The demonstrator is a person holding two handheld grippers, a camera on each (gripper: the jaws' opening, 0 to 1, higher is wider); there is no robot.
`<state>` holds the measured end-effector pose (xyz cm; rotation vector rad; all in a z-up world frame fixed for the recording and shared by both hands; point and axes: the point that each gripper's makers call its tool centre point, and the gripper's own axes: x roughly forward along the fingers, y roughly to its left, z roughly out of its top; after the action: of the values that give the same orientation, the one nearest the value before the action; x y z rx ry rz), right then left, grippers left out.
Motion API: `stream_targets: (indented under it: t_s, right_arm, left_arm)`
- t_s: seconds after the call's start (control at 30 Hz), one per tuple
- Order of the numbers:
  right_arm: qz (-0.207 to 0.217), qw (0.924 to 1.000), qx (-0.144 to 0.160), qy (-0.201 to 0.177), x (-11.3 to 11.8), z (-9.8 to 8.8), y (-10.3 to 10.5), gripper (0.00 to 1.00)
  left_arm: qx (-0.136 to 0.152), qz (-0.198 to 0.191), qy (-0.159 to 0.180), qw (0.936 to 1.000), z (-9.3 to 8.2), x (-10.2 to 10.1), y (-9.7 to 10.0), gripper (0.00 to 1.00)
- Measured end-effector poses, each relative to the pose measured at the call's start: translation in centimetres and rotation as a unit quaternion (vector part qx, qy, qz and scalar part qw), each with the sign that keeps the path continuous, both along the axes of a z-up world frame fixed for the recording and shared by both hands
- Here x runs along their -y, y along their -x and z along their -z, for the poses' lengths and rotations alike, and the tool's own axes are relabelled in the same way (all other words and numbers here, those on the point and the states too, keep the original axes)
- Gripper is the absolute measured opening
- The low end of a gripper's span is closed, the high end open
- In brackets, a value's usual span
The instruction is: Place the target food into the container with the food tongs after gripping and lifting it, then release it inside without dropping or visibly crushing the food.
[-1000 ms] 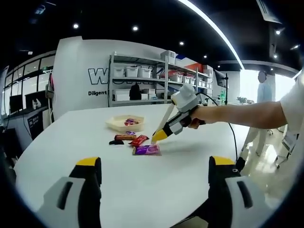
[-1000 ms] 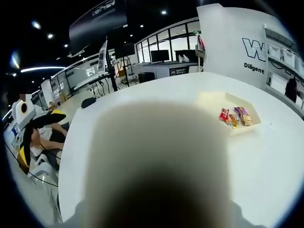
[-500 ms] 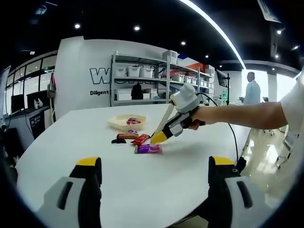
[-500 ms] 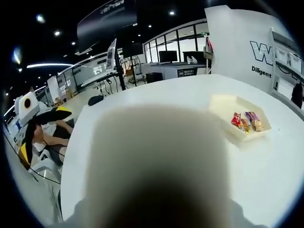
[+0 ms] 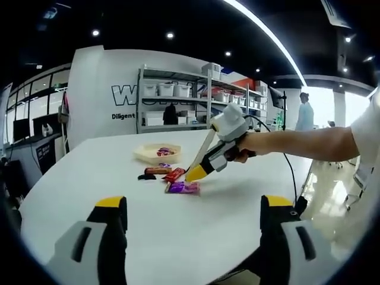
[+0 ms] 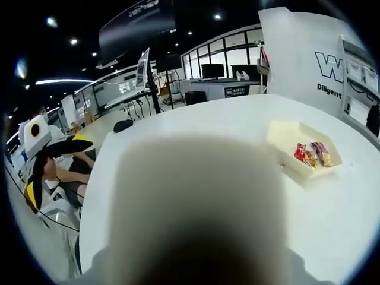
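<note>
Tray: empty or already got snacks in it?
Not empty. The tray holds a few snack packets at one end, and the left gripper view shows packets inside the tray too. More packets lie loose on the table.

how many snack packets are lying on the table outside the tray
4, clustered in front of the shallow beige tray: a purple packet nearest, a red packet, an orange-brown packet and a small black packet furthest left. A small purplish scrap behind them may be another.

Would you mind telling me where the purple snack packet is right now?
In the left gripper view, the purple snack packet lies flat on the white table, nearest the camera among the loose snacks, just below the right gripper's yellow tip.
</note>
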<state>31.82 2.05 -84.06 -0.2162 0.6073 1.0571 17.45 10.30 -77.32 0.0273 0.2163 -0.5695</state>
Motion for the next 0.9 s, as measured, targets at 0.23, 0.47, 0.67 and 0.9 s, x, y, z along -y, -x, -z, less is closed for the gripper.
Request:
stream_targets:
  t_s: [0.23, 0.47, 0.67, 0.9]
  right_arm:
    - [-0.004, 0.9999, -0.001, 0.01, -0.5, 0.1, 0.4, 0.25]
    - [-0.017, 0.9988, 0.025, 0.039, -0.7, 0.6, 0.5, 0.25]
    - [-0.02, 0.9983, 0.027, 0.048, -1.0, 0.9, 0.5, 0.25]
    - [-0.016, 0.9982, 0.026, 0.052, -0.6, 1.0, 0.3, 0.24]
  left_arm:
    - [0.002, 0.001, 0.0, 1.0, -0.1, 0.1, 0.1, 0.92]
    - [0.003, -0.001, 0.001, 1.0, -0.2, -0.1, 0.3, 0.92]
    - [0.003, -0.002, 0.002, 1.0, -0.2, -0.3, 0.3, 0.91]
    - [0.002, -0.004, 0.004, 1.0, -0.1, -0.6, 0.3, 0.91]
